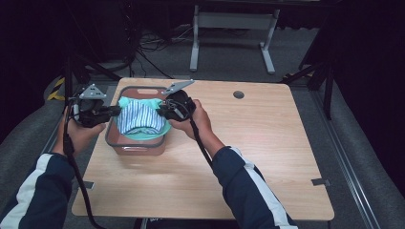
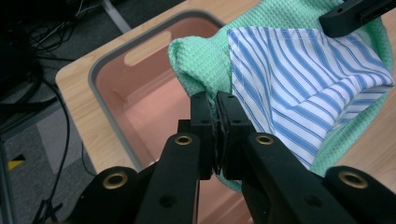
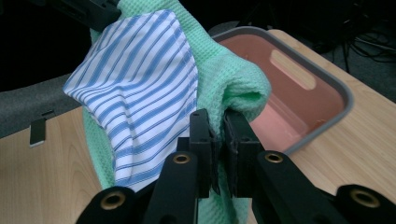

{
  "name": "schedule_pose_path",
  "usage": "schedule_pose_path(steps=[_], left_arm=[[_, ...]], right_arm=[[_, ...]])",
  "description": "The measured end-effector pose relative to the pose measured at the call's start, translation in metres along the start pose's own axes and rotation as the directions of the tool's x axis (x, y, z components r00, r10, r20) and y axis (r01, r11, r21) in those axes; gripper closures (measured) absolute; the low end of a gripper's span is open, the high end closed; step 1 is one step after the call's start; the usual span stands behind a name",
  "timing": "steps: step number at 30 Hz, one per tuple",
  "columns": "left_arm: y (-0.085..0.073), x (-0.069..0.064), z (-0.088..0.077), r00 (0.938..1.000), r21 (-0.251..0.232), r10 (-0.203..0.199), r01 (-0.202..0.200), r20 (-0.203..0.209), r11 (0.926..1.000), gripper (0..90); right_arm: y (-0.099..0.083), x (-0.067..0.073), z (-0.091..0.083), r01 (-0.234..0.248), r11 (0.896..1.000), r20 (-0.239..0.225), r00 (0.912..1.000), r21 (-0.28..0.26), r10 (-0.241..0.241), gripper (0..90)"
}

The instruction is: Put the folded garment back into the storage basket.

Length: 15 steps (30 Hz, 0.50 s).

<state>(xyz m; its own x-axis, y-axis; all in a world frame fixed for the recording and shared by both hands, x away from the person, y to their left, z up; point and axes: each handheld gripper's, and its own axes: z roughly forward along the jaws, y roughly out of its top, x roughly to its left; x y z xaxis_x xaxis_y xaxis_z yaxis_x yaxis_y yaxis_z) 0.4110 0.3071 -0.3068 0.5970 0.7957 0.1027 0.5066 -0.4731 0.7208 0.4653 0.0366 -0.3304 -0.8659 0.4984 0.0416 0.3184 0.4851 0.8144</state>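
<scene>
Green waffle cloth (image 1: 143, 133) with a blue-striped cloth (image 1: 138, 119) laid on it is held stretched above the pink bin (image 1: 136, 145). Left gripper (image 2: 217, 105) is clamped on 1 green edge, right gripper (image 3: 217, 123) on the opposite edge. Bin floor is largely hidden under the fabric; the cloths' lower folds are cut off behind the jaws.

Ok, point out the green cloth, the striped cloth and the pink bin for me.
green cloth (image 2: 196, 60), left gripper view, on its folded waffle edge.
striped cloth (image 1: 138, 118), high view, on its middle.
pink bin (image 3: 338, 88), right gripper view, on its grey rim.
</scene>
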Motion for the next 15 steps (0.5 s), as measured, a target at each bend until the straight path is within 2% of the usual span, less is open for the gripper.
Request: schedule_pose_path(steps=[6, 9, 15], left_arm=[[-0.012, 0.01, 0.005, 0.9999, 0.038, -0.005, 0.006, -0.015, 0.9993, 86.2], [-0.017, 0.014, 0.008, 0.9996, 0.043, -0.022, 0.023, -0.015, 0.9988, 86.2], [-0.027, 0.016, 0.022, 0.9991, 0.063, -0.04, 0.041, -0.012, 0.9972, 86.2]], right_arm=[[0.004, 0.007, 0.024, 0.031, 0.998, -0.003, 0.9995, 0.051, -0.031, 83.0], [0.005, 0.011, 0.035, 0.042, 0.996, -0.002, 0.9991, 0.078, -0.042, 83.0], [0.004, 0.015, 0.043, 0.048, 0.994, 0.015, 0.9987, 0.098, -0.05, 82.8]])
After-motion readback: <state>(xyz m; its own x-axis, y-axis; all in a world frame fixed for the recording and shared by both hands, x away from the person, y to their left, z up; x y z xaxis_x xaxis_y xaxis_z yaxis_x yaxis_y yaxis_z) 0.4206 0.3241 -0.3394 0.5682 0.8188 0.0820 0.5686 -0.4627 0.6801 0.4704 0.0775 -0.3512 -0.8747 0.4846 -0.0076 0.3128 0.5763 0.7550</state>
